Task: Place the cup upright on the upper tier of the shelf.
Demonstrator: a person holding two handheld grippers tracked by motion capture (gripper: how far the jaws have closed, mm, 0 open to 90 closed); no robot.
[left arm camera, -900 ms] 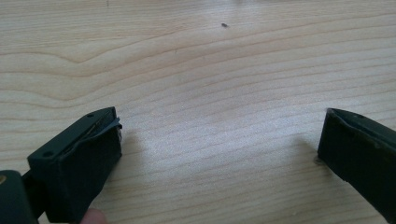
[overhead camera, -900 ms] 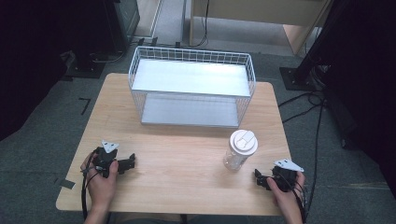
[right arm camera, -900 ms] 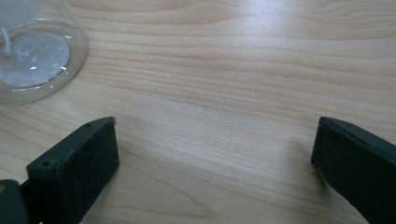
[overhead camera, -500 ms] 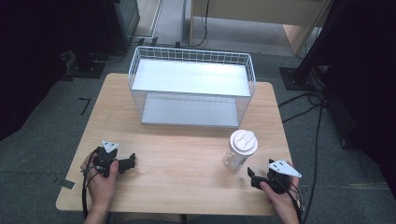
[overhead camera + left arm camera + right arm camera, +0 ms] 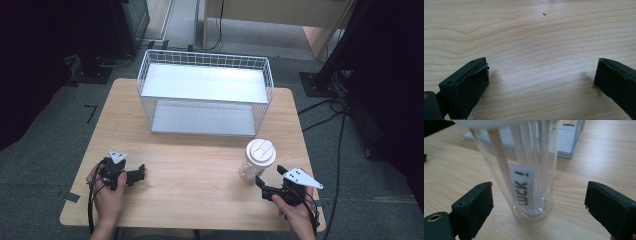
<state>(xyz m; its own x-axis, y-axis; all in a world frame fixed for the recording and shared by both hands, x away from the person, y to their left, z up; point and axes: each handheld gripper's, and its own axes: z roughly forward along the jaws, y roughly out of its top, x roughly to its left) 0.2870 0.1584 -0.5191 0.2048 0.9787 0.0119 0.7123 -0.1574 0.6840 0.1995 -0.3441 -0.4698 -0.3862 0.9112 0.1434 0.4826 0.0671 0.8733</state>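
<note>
Clear plastic, tall and round, the lidded tumbler (image 5: pixel 256 161) is standing upright on the pale wooden table (image 5: pixel 200 175), near its right front part and well in front of the white wire basket (image 5: pixel 206 92) at the far edge. Through its wall 1 straw and a label reading "LUCK!" are showing, and it is looking empty, so I am judging it light, fairly stiff, smooth enough to slip, and easy to tip because it is tall on a narrow base. Taking hold low on the body, around the label, is looking safer than near the white lid, with a firm but not crushing squeeze. In the right gripper view, the right gripper (image 5: pixel 539 202) is pointing at the tumbler with its 2 black jaws spread wide, 1 on each side of the tumbler's lower part, touching nothing. In the high view the person's right hand (image 5: pixel 295 212) is holding that tool low over the table, aimed forward and left at the tumbler. Over on the table's left side, the left gripper (image 5: pixel 541 82) is lying low with its jaws parted over bare wood, grasping nothing, the left hand (image 5: pixel 107 192) wrapping it from behind.
</note>
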